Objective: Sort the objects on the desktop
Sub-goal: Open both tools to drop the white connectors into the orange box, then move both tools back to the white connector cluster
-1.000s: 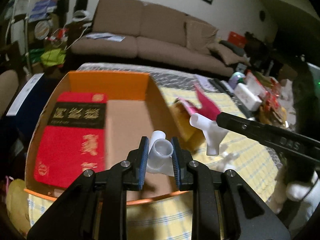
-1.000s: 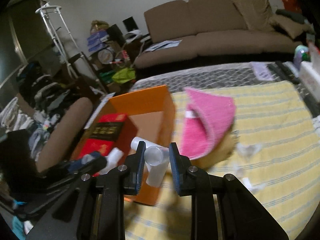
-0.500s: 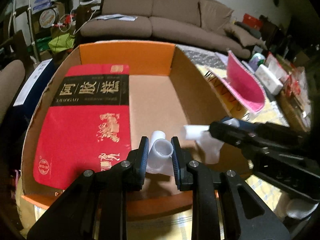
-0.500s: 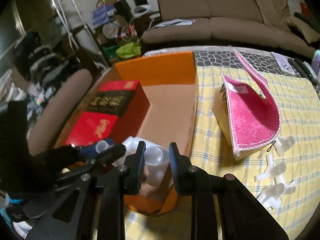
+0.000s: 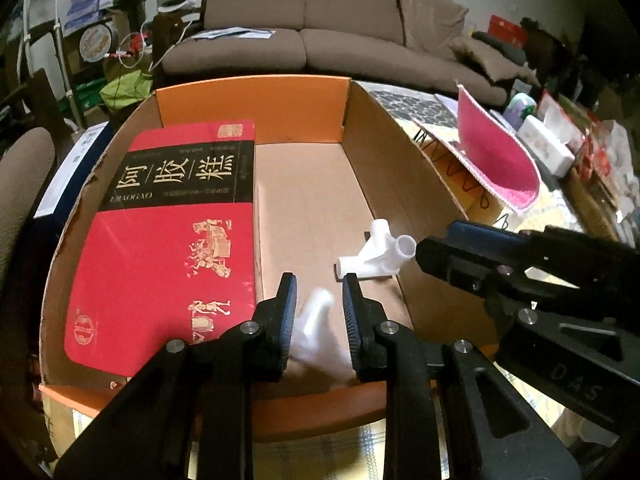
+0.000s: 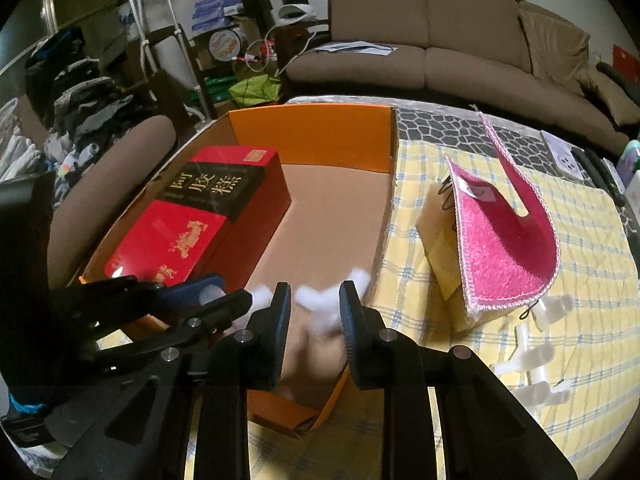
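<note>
The left gripper (image 5: 318, 300) hangs over the near end of the orange cardboard box (image 5: 252, 96), its jaws opening. A white plastic pipe fitting (image 5: 316, 320) shows between them only as a motion-blurred smear, apparently slipping free toward the box floor; the pads no longer seem to press on it. The right gripper (image 6: 311, 300) is also over the box's near end, jaws opening too, with a second blurred white fitting (image 6: 320, 294) between and just beyond its fingertips, likewise looking released. In the left wrist view that fitting (image 5: 378, 254) sits on the bare cardboard floor just ahead of the right gripper's tip, its tubular arms pointing several ways.

A red gift box (image 5: 172, 240) with a black band fills the left half of the box, its long axis running away from the grippers.

Outward, on the yellow checked cloth (image 6: 580, 232), more white fittings (image 6: 532, 360) lie to the right of the box, beyond a pink cloth (image 6: 504, 248) draped over a pale carton. They are on the right gripper's side, so that hand is judged the nearer for the next pickup.
</note>
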Available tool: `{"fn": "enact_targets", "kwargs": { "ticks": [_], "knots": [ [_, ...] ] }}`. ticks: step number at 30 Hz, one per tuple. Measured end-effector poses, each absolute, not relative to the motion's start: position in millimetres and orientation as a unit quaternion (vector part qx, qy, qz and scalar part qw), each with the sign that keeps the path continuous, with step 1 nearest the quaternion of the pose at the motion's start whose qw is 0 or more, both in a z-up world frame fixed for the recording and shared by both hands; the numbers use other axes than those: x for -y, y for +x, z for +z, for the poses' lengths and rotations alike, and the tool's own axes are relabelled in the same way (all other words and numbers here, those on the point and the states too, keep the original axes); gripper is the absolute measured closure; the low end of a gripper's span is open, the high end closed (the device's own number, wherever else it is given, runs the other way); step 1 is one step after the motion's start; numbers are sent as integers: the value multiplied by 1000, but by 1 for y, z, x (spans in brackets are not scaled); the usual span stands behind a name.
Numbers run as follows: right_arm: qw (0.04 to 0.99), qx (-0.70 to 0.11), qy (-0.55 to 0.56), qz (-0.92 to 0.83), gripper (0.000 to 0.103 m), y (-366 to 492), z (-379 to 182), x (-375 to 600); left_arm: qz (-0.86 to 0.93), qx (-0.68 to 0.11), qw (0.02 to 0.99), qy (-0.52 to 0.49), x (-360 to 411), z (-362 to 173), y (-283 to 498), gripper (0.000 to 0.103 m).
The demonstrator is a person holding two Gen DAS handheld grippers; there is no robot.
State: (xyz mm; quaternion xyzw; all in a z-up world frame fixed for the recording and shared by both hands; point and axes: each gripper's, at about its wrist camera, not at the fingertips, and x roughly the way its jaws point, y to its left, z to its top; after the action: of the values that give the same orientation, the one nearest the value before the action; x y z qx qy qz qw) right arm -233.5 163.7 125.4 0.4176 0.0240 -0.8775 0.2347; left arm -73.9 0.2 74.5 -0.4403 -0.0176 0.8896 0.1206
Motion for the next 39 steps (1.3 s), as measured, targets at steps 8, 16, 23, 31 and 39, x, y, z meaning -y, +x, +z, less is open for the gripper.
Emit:
{"fn": "enact_targets", "kwargs": {
  "ticks": [8, 16, 23, 31, 39],
  "knots": [
    [255, 28, 401, -879, 60, -231, 138, -179, 898, 30, 120, -422, 1, 85, -71, 48],
    [240, 21, 339, -909, 23, -220, 165, -197, 917, 13, 114, -381, -5, 102, -61, 21],
    [213, 9, 331, -919, 11, -220, 165, -213, 922, 23, 110, -371, -2, 109, -60, 2],
    [178, -6, 321, -930, 0, -218, 166, -238, 921, 33, 114, -370, -11, 113, -58, 0],
    [126, -8, 324, -938, 0, -218, 167, -290, 924, 40, 149, -351, -33, 124, -44, 0]
  ]
}}
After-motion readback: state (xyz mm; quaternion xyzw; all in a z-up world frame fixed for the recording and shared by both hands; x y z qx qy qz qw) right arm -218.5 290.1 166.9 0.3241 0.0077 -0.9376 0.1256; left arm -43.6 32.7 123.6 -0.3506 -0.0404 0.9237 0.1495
